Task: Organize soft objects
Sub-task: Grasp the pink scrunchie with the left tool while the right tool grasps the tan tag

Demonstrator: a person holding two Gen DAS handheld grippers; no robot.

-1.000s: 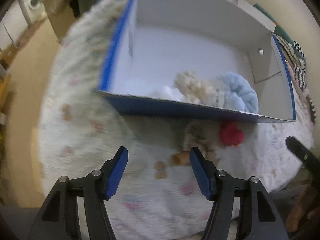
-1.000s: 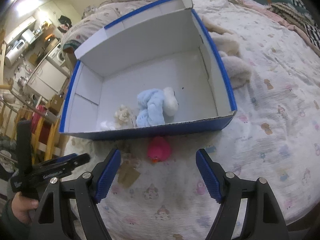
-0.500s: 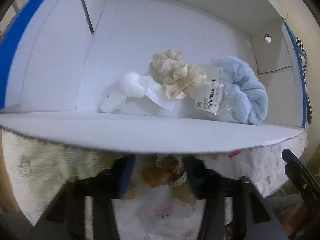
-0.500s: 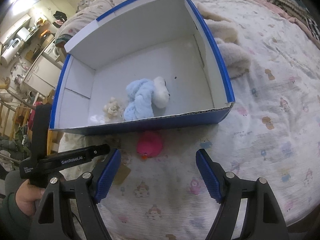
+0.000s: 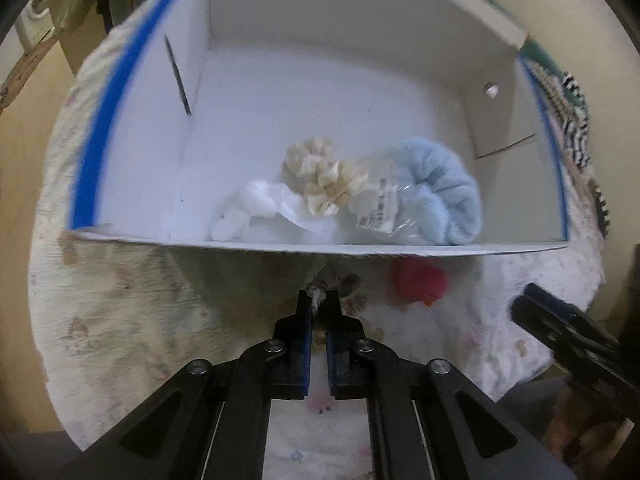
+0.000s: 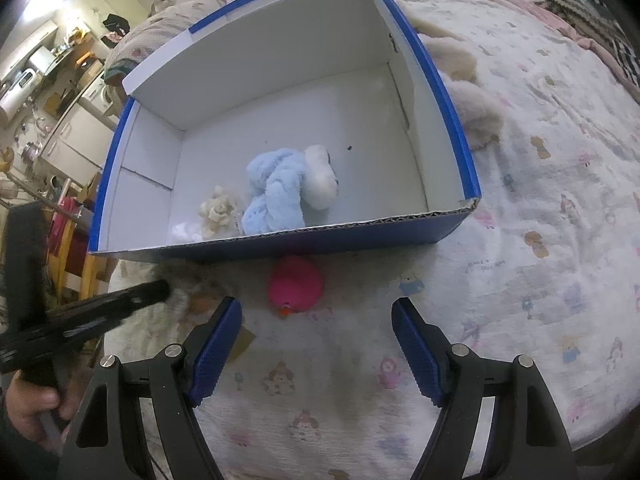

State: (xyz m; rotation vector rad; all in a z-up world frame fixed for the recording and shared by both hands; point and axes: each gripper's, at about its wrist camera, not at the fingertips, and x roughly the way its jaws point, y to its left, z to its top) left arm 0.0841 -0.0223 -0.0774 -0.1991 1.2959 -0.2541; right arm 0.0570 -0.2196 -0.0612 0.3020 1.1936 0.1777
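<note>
A blue-edged white cardboard box (image 5: 132,92) (image 6: 460,136) sits on the bed. Inside lie a light blue fluffy scrunchie (image 5: 440,196) (image 6: 276,192), a cream scrunchie (image 5: 324,176) (image 6: 216,210) and a white soft item (image 5: 252,208). My left gripper (image 5: 319,300) is shut on a small brownish patterned scrunchie (image 5: 336,280) just in front of the box's near wall. A pink soft duck (image 5: 418,280) (image 6: 296,284) lies on the bedsheet in front of the box. My right gripper (image 6: 316,328) is open and empty, just short of the duck.
The patterned bedsheet (image 6: 540,280) stretches to the right. A beige plush item (image 6: 472,100) lies against the box's right side. The left gripper's body (image 6: 100,308) shows at the left in the right wrist view. Furniture and appliances (image 6: 60,120) stand beyond the bed's left edge.
My left gripper went from open to shut on the brownish scrunchie in front of the box. My right gripper moved slightly closer to the pink duck and stayed open.
</note>
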